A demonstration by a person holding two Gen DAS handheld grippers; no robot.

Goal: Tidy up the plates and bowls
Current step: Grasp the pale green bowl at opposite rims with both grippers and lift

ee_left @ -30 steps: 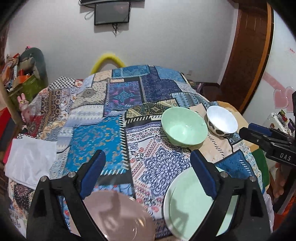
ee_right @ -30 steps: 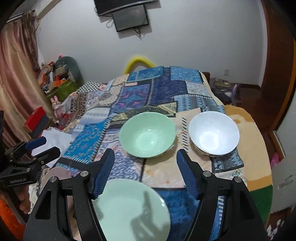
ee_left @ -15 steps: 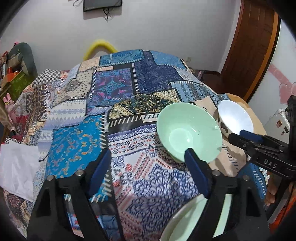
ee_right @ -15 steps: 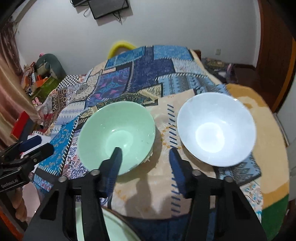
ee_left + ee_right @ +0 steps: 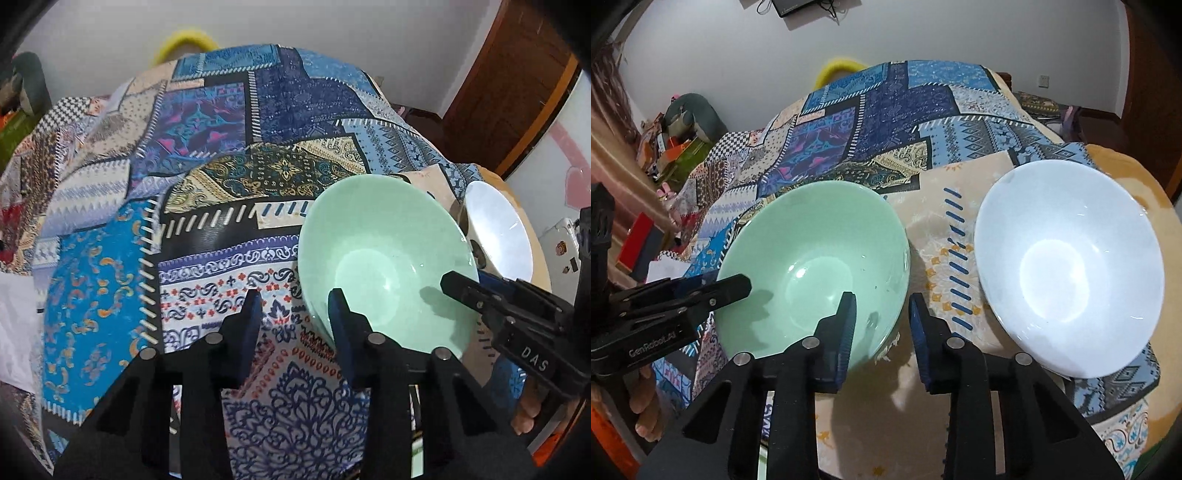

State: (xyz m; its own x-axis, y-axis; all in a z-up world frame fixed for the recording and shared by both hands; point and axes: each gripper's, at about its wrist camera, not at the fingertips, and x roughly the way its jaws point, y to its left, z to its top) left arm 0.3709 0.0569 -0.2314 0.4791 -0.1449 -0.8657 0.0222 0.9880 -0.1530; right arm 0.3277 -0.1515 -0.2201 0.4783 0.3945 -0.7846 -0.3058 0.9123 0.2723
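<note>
A mint green bowl (image 5: 384,258) stands on the patchwork cloth; it also shows in the right wrist view (image 5: 820,266). A white bowl (image 5: 1067,266) stands to its right, seen too in the left wrist view (image 5: 498,232). My left gripper (image 5: 293,314) is open, its jaws astride the green bowl's near left rim. My right gripper (image 5: 881,312) is open, its jaws astride the green bowl's near right rim. Neither pair of jaws has closed on the rim.
The patchwork cloth (image 5: 221,129) covers a round table. A sliver of a green plate (image 5: 417,458) shows at the bottom edge. Cluttered shelves (image 5: 665,144) stand at the left, a wooden door (image 5: 517,81) at the right.
Both grippers moved forward and down onto the green bowl and their jaws narrowed. The green plate and the pink plate slid out of view below.
</note>
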